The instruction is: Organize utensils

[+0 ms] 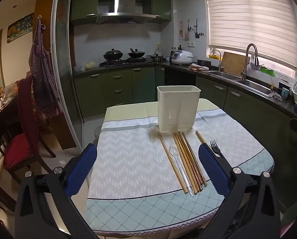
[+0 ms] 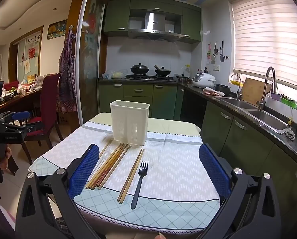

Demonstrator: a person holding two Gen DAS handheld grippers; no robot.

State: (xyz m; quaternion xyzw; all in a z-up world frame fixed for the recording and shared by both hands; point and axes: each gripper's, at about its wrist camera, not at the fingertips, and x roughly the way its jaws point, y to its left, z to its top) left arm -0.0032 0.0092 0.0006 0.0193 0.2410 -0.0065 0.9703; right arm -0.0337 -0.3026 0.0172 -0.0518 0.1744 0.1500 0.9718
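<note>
A cream utensil holder (image 1: 178, 108) (image 2: 129, 121) stands upright at the far middle of the table. In front of it lie several wooden chopsticks (image 1: 188, 159) (image 2: 108, 165), a clear plastic spoon (image 1: 178, 163) (image 2: 105, 156) and a black fork (image 1: 215, 149) (image 2: 140, 181). A separate chopstick pair (image 2: 131, 176) lies beside the fork. My left gripper (image 1: 147, 159) is open and empty above the near table. My right gripper (image 2: 148, 163) is open and empty, with the fork and chopstick pair between its fingers in view.
The table (image 1: 128, 159) (image 2: 178, 169) has a patterned cloth. A red chair (image 1: 23, 139) (image 2: 47, 107) stands to the left. Green cabinets and a counter with a sink (image 1: 254, 85) (image 2: 268, 119) run along the right. A stove (image 1: 124, 58) is at the back.
</note>
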